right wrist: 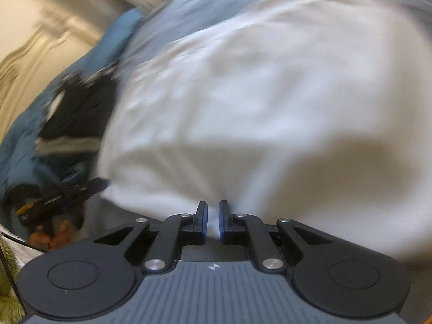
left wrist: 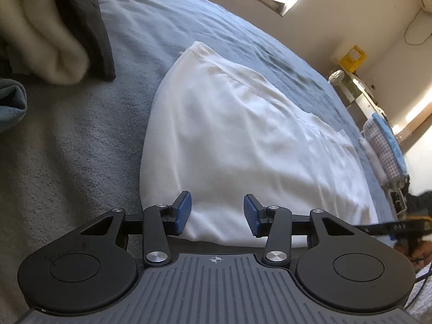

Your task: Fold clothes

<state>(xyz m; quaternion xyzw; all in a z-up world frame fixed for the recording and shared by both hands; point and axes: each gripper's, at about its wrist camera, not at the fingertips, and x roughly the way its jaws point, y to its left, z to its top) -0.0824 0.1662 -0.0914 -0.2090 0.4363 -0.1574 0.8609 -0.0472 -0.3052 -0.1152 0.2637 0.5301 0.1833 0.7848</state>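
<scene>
White garment [left wrist: 243, 145] lies flat on the bed [left wrist: 81, 162], over the grey-blue blanket, and we see its ribbed hem at the far end in the left wrist view. No containers in either view.

Left claw [left wrist: 217, 214]: we read the jaws as apart, roughly half open, with nothing between the blue pads [left wrist: 182, 212]. It hovers over the near edge of the garment; we can't tell whether the pads touch the cloth.

Right claw [right wrist: 212, 222]: jaws almost together, clamped on a pinch of the white garment [right wrist: 270, 108], and the cloth bunches up where it runs into the narrow gap. The right wrist view is heavily motion-blurred, so we can't resolve fabric detail.

At the left edge of that view we see the other claw in the person's hand [right wrist: 54, 239].

Other clothes on the bed: a cream piece [left wrist: 40, 40], a dark piece [left wrist: 89, 21] and a bit of denim-blue cloth [left wrist: 10, 102] at far left. A folded stack [left wrist: 383, 151] sits at far right, off the bed.
</scene>
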